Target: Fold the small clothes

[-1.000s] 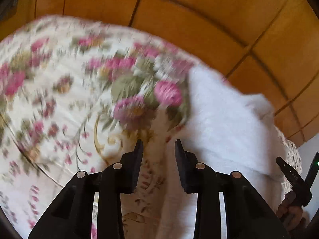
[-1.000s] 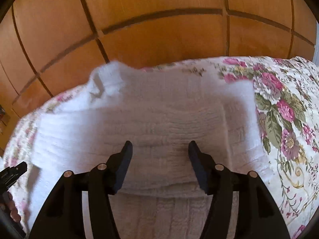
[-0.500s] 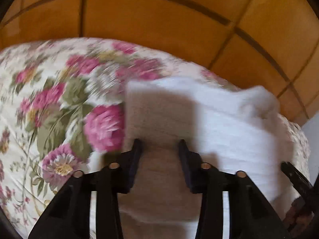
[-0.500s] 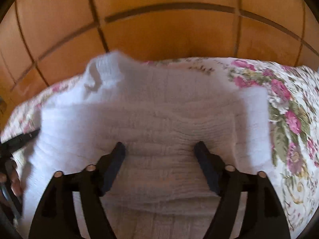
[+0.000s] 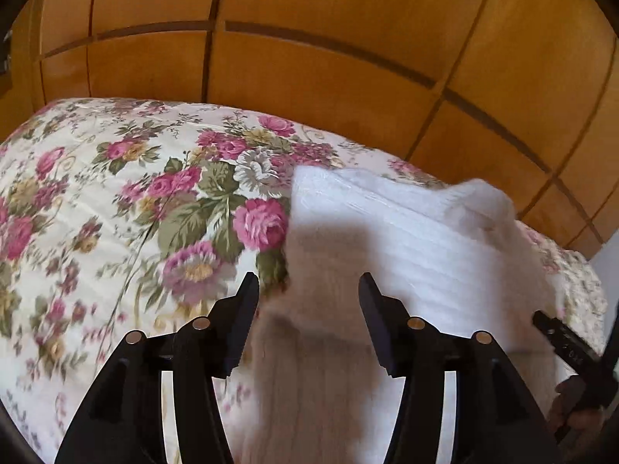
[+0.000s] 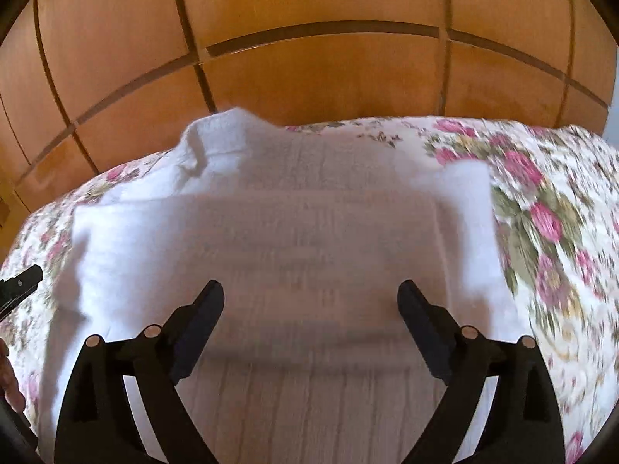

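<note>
Left gripper point(image 5: 307, 290) parted, empty, astride the white knit garment point(image 5: 406, 239), its left edge just inside the left jaw. Right gripper point(image 6: 311, 297) spread wider, empty, above the garment point(image 6: 271, 239) on the floral bedspread point(image 6: 541, 201). Risk: pinching one layer only, dragging the fold askew.

We see open flowered quilted bedspread point(image 5: 116, 208) left of the white ribbed knit garment point(image 5: 406, 239); the far side is blocked by orange-brown wooden wardrobe panels point(image 5: 309, 77).
</note>
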`<control>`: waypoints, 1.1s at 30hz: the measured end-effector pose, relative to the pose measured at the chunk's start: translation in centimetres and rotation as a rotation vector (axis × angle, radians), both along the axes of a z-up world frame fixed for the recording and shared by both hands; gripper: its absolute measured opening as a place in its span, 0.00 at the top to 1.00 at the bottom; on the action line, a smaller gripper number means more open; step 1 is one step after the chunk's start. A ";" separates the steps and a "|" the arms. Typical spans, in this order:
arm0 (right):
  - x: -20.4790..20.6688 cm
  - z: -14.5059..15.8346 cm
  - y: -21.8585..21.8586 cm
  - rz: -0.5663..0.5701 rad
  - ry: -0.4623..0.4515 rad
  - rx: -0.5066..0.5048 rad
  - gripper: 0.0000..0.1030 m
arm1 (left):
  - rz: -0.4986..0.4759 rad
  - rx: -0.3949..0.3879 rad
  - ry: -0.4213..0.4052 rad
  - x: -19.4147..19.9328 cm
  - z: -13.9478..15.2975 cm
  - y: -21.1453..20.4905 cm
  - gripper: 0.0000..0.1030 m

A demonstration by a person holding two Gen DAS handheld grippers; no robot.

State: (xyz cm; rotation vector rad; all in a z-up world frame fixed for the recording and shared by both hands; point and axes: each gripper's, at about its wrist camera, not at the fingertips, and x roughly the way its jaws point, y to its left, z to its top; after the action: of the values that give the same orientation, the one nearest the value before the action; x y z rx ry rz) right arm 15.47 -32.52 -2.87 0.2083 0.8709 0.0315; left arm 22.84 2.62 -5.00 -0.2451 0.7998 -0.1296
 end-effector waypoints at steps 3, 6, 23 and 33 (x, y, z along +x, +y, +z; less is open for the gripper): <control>-2.5 -0.2 0.5 0.000 0.026 -0.006 0.09 | -0.001 0.002 -0.015 -2.5 0.7 0.4 0.46; -4.9 -1.0 1.0 0.008 0.067 -0.004 0.09 | -0.005 0.007 -0.014 -4.2 1.0 0.6 0.46; -12.6 -1.1 0.7 0.013 0.086 0.001 0.07 | -0.023 0.003 0.019 -11.0 -0.1 1.0 0.46; -16.2 1.1 -2.8 -0.065 0.073 -0.016 0.06 | -0.012 -0.001 0.045 -12.8 -1.0 1.6 0.35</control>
State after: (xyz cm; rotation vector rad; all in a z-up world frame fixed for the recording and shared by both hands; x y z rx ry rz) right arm -0.77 -35.33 -1.75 0.2239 0.9368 -0.0435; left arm 10.02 4.20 -6.01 -0.2445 0.8463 -0.1361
